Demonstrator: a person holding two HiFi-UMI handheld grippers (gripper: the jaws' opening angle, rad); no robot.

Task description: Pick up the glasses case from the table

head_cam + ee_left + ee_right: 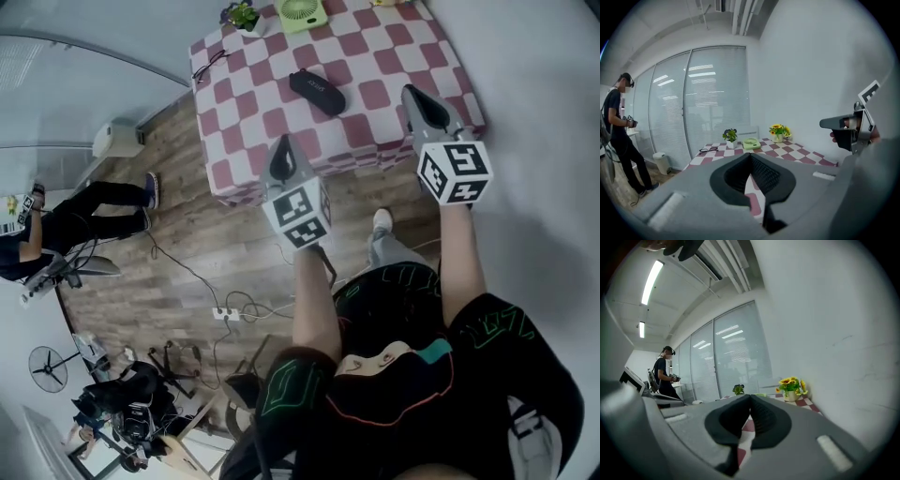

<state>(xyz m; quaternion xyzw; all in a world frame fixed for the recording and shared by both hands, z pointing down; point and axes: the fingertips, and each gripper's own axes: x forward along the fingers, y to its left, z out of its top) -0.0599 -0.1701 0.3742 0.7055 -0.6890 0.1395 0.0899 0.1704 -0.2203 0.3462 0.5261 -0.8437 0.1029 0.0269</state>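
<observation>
The black glasses case [317,92] lies on the red-and-white checkered table [375,94], near its middle. My left gripper [281,152] hovers at the table's near edge, just short of the case and a little to its left, jaws shut and empty. My right gripper [418,97] is over the table's right part, to the right of the case, also shut with nothing in it. In the left gripper view the closed jaws [750,155] hide the case, and the right gripper [847,131] shows at the right. The right gripper view shows its shut jaws [750,397] pointing along the table.
A pair of glasses [211,66], a potted plant [244,16] and a green fan [302,13] sit at the table's far side, with sunflowers [778,131] by the wall. Cables and a power strip [225,314] lie on the wooden floor. A person [84,216] stands at left.
</observation>
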